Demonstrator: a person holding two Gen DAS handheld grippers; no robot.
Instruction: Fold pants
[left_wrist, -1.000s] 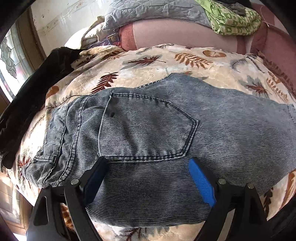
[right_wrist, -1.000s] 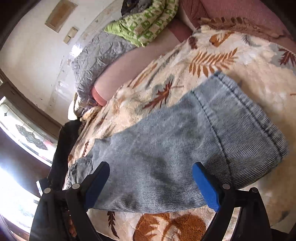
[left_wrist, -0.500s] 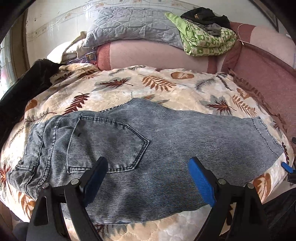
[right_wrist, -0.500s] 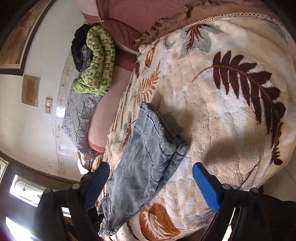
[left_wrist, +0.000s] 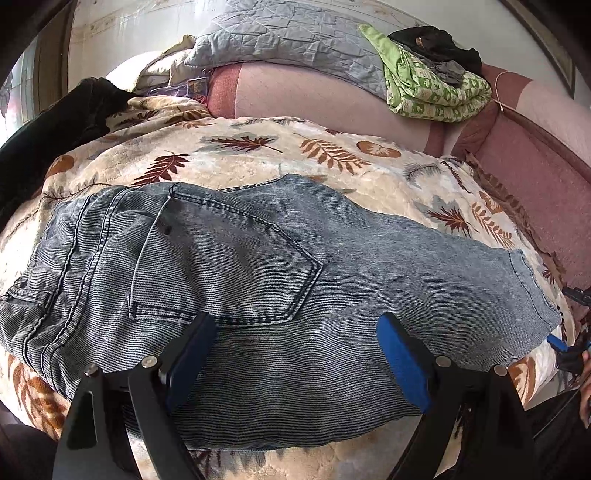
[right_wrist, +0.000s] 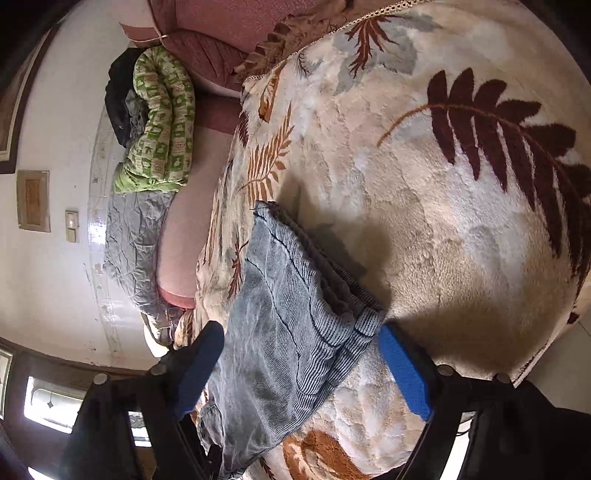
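Right gripper (right_wrist: 301, 363) has closed on the pants' hem (right_wrist: 354, 325).

pants (left_wrist: 258, 280): ribbed matt denim | blanket (right_wrist: 424, 229): plush fleece | wall (right_wrist: 48, 280): glossy

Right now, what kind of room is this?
Probably a bedroom: faded blue denim pants lie on a cream leaf-print plush blanket, with a grey quilted bedcover and folded green patterned blanket behind.

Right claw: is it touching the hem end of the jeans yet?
Cannot tell. In the right wrist view the right claw is open around the jeans hem, the blue finger right beside the hem corner, but neither contact nor gap shows plainly.
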